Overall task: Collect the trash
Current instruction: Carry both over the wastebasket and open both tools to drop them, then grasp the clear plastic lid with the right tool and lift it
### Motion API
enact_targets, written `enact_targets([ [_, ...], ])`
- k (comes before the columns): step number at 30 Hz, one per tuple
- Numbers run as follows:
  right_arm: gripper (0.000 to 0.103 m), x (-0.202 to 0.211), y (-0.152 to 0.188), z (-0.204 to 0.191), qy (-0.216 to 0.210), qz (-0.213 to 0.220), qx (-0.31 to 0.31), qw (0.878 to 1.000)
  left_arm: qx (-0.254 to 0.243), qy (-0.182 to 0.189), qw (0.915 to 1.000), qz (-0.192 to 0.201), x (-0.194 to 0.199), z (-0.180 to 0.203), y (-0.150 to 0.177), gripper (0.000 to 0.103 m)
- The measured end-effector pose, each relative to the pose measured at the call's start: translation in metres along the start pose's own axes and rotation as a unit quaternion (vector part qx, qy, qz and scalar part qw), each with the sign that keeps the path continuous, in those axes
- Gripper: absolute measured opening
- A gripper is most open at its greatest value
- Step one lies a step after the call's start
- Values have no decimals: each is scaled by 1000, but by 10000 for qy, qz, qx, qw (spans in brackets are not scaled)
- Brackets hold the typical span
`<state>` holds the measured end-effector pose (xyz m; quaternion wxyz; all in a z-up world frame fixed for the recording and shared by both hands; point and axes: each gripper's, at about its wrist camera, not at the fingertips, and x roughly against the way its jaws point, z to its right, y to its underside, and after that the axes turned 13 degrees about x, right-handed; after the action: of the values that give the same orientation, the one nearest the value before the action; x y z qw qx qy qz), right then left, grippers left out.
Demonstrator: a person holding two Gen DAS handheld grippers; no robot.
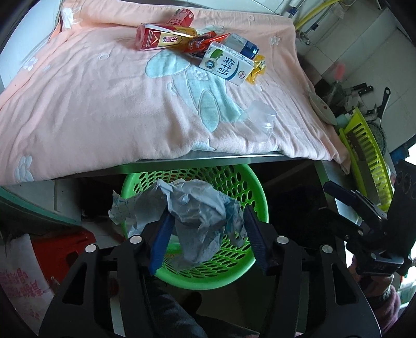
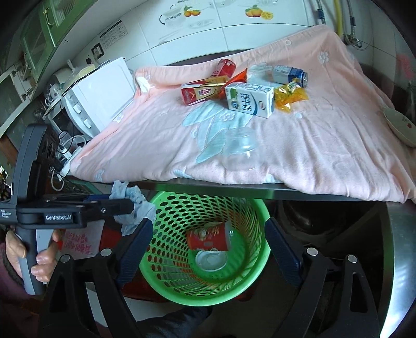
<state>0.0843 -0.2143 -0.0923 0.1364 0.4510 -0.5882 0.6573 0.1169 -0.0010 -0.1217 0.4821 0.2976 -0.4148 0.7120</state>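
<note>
A crumpled grey-blue paper (image 1: 197, 205) hangs between the blue pads of my left gripper (image 1: 207, 210), right over the green basket (image 1: 241, 187). The jaws stand wider than the wad, so it sits loose. My right gripper (image 2: 209, 223) is open and empty above the same basket (image 2: 169, 260), which holds a red can (image 2: 208, 239) and a white lid (image 2: 210, 260). On the pink blanket (image 1: 91, 104) lie a red carton (image 1: 161, 39), a red can (image 1: 182, 17), a milk carton (image 1: 226, 65), a blue can (image 1: 241, 44), a yellow wrapper (image 1: 257, 67) and a clear cup (image 1: 260, 114).
The basket stands below the metal table edge (image 2: 234, 188). A yellow-green dish rack (image 1: 369, 156) and knives are off the table's right end. A bowl (image 2: 400, 124) rests at the blanket's right edge. A white oven (image 2: 98, 98) stands at the left. A hand (image 2: 39, 262) holds the left gripper's handle.
</note>
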Motion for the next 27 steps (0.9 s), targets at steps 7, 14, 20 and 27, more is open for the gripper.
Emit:
enact_targets([
  [7,85,-2,-6,6,42,28,-82,10000,-11,-30,10000,-60,-1,0,1,70],
  [14,86,-11,-24,15,78,37,-40,10000,46,-3,9999,117,10,-6,-5,70],
  [20,85,-23,-42,24,51,29,-66,10000,134,-32,9996,227,18,-13,-11,73],
  [27,85,-45,-59,29,113,-120,37,9999,172,-101,9993,319,23,-22,-19,73],
])
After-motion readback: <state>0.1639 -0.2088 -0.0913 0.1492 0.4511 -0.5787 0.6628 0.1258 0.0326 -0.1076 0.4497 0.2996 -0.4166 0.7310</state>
